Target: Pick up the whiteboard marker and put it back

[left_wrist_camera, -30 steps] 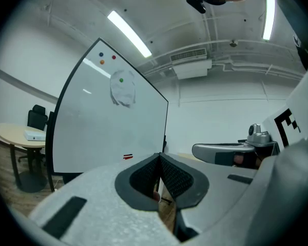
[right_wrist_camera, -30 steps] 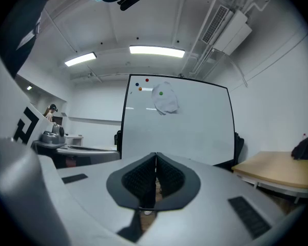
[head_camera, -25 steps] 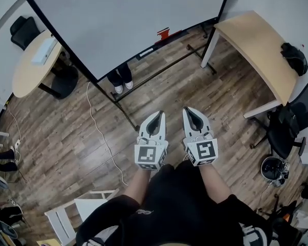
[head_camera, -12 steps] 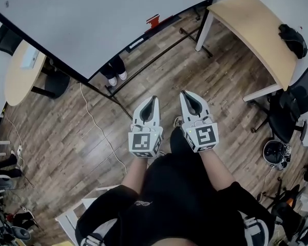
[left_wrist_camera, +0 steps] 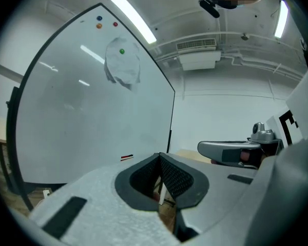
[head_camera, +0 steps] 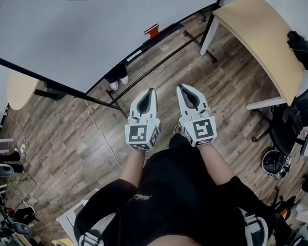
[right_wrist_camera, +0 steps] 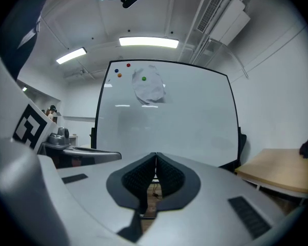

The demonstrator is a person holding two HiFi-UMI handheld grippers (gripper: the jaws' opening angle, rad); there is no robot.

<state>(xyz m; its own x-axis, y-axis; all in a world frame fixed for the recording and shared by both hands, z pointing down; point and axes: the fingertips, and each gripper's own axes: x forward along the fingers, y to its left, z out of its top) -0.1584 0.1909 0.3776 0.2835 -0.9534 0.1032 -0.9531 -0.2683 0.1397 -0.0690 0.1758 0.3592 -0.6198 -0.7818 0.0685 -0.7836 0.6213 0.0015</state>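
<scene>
Pointing at the whiteboard (head_camera: 92,29), left gripper (head_camera: 152,90) and right gripper (head_camera: 179,86) sit clamped together, empty.

The head view is evenly and brightly lit from overhead. The whiteboard (head_camera: 92,29) is rendered almost washed out towards 11 o'clock, and only soft, faint shadows are cast on the wooden floor (head_camera: 66,137). Straight lines are bowed toward the frame edges by the wide lens. In the left gripper view a ceiling strip light (left_wrist_camera: 133,18) is seen blown out at 11 o'clock, and pale streaks are reflected on the whiteboard. In the right gripper view a second strip light (right_wrist_camera: 148,42) glares at 12 o'clock. Both gripper views are heavily barrel-distorted, with dark vignetting at the corners. The near bodies of the left tool (left_wrist_camera: 159,157) and right tool (right_wrist_camera: 155,155) are rendered soft.
</scene>
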